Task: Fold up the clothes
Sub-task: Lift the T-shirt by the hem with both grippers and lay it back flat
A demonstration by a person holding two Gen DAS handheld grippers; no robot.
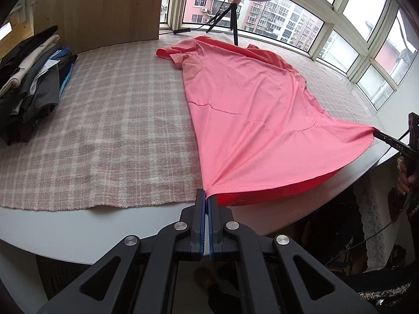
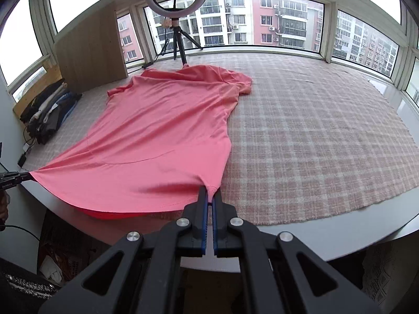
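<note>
A pink T-shirt (image 1: pixel 243 104) lies spread on the checked cloth, collar and sleeves toward the window; it also shows in the right wrist view (image 2: pixel 157 136). My left gripper (image 1: pixel 208 196) is shut on the shirt's near left hem corner, at the cloth's front edge. My right gripper (image 2: pixel 210 192) is shut on the near right hem corner. The hem is stretched between them and sags over the table's front edge. The right gripper shows at the far right of the left wrist view (image 1: pixel 377 133), the left gripper at the far left of the right wrist view (image 2: pixel 26 175).
A pile of folded dark clothes (image 1: pixel 34 78) lies at the left, beside a wooden panel (image 1: pixel 104 7). A ring light on a tripod (image 2: pixel 178 26) stands by the window behind the shirt. The checked cloth (image 2: pixel 314 136) covers the round white table (image 1: pixel 78 233).
</note>
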